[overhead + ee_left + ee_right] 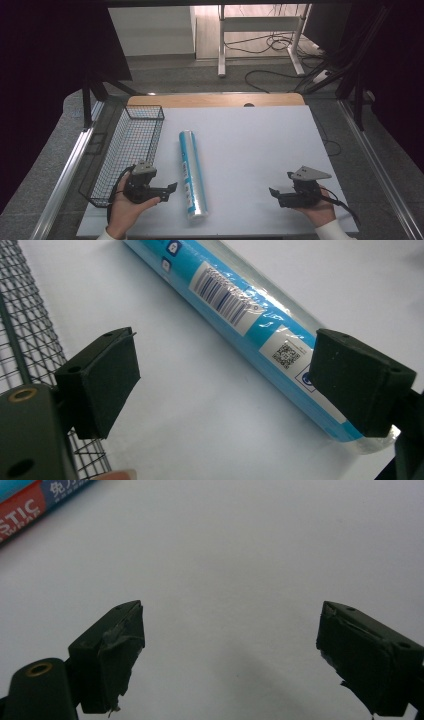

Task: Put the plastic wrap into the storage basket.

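Note:
A long blue and white roll of plastic wrap point(190, 172) lies lengthwise on the white table point(250, 145), a little left of the middle. In the left gripper view the roll point(240, 315) runs across, with a barcode label and a QR code on it. My left gripper point(171, 190) sits just left of the roll's near end, jaws open, nothing between them, pointing toward the roll. My right gripper point(272, 192) rests at the table's front right, jaws open over bare table, pointing left. A corner of the roll point(35, 500) shows at the right gripper view's upper left.
A black wire basket point(130, 145) stands along the table's left edge, right beside my left hand; its mesh point(22, 330) shows at the left of the left gripper view. Beyond the table's far edge are desk legs and cables on the floor.

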Tool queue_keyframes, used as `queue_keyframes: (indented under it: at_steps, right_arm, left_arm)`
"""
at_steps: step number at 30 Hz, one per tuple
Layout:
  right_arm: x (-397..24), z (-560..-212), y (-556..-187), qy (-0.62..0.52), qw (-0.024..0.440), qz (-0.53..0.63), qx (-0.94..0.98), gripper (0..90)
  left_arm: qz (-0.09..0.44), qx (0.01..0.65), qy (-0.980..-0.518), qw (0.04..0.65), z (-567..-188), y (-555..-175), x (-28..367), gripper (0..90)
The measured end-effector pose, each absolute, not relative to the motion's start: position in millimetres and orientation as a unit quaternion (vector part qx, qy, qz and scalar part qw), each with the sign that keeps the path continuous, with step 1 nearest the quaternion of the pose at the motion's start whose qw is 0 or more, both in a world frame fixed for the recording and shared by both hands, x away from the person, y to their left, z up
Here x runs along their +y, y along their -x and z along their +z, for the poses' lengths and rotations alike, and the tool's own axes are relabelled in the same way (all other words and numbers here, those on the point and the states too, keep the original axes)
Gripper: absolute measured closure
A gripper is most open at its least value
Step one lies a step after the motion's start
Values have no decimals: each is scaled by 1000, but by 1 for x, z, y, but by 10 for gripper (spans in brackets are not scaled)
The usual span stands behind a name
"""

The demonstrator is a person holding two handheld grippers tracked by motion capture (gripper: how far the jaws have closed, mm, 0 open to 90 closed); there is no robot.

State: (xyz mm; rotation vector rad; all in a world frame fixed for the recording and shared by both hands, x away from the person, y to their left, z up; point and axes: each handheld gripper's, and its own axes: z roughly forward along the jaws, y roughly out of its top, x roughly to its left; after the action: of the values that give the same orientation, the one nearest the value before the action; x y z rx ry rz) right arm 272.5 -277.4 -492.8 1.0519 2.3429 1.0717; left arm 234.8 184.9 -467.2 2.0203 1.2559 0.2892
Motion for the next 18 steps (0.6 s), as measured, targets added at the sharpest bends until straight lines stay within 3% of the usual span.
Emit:
queue_keyframes:
  at_steps: [18]
  right_arm:
    - [-275, -496, -270, -375, 199, 368, 827, 123]
  left_arm:
    - [108, 504, -778, 359, -464, -236, 185, 108]
